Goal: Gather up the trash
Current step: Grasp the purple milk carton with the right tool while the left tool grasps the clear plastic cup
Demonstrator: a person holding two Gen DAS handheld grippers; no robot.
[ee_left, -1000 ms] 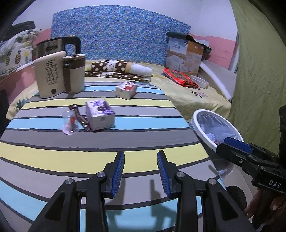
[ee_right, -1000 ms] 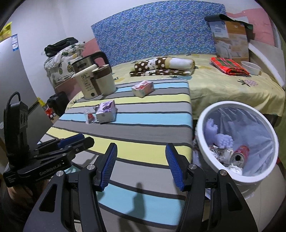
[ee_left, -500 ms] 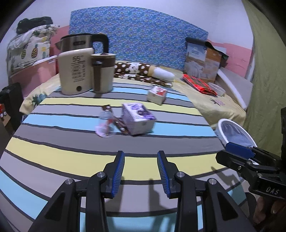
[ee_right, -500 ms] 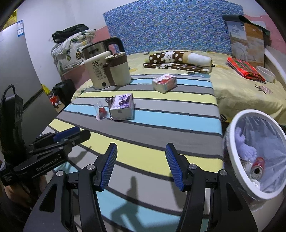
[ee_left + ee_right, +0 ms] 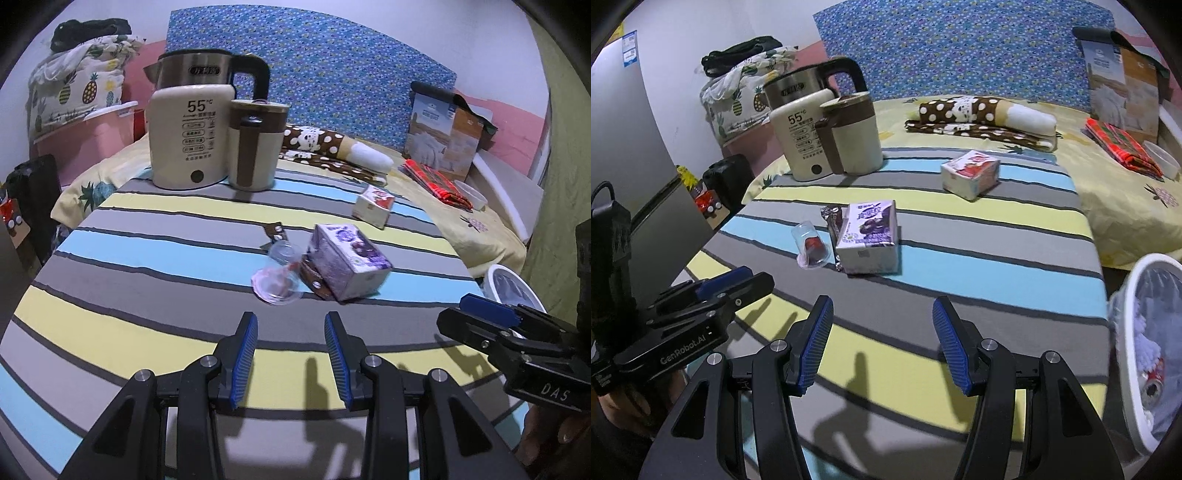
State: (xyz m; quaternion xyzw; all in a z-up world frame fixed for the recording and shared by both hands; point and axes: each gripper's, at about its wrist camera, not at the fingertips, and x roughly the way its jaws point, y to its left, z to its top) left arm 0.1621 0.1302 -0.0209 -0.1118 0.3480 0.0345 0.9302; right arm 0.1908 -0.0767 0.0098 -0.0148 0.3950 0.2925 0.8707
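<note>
Both hand-held grippers, left hand-held gripper [image 5: 290,332] and right hand-held gripper [image 5: 882,317], gape empty on approach; next, grasp the purple carton [image 5: 868,236] at twelve o'clock.

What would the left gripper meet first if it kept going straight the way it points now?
Probably the clear plastic cup lying just ahead of the open left gripper, on the striped table; depth is uncertain, so it could meet the cloth first.

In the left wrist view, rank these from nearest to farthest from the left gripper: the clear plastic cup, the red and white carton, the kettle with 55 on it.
Measured from the left gripper, whose fingers are empty:
1. Clear plastic cup, lying on its side just ahead on the striped cloth.
2. Red and white carton, farther back and to the right.
3. Kettle, at the far left edge of the cloth, beside the brown-banded mug.
</note>
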